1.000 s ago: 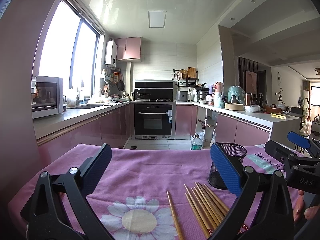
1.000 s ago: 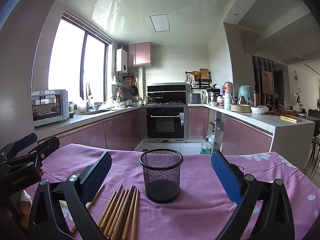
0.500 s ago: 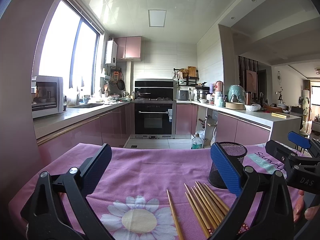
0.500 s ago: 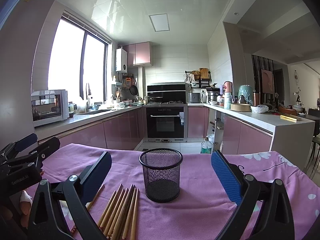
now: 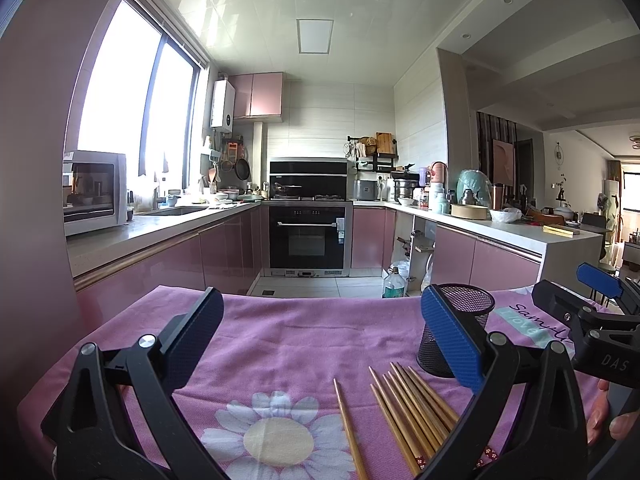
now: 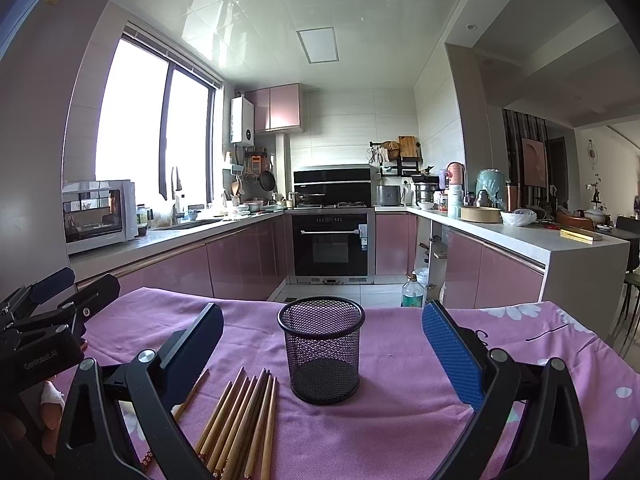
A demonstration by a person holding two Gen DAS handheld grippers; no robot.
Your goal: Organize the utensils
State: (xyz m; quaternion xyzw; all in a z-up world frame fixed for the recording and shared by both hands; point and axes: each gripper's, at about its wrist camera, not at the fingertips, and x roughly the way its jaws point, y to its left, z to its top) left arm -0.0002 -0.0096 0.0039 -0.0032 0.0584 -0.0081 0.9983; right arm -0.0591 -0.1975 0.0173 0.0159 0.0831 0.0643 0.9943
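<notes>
Covering the tabletop, a pink cloth (image 6: 400, 408) printed with white daisies carries cursive lettering that starts "Sam" above a teal patch reading "LOVE", both partly hidden in the left wrist view. Behind it runs a kitchen with pink cabinets, a black built-in oven (image 5: 307, 236) and a white countertop oven (image 6: 98, 216). The left gripper (image 5: 318, 340) hangs just above the cloth with its jaws spread wide, nothing between them; its body shows the words "GenRobot.AI" in the right wrist view. The right gripper (image 6: 322, 354) also has its jaws wide apart and empty, and its housing reads "DAS" in the left wrist view. A black wire-mesh cup (image 6: 321, 354) stands upright on the cloth, centred between the right jaws. Just beside it, towards the left gripper, a bundle of brown wooden chopsticks (image 6: 240, 420) lies flat and roughly parallel, their near ends decorated with small patterned bands. One single chopstick (image 5: 350, 428) lies slightly apart from the bundle.
</notes>
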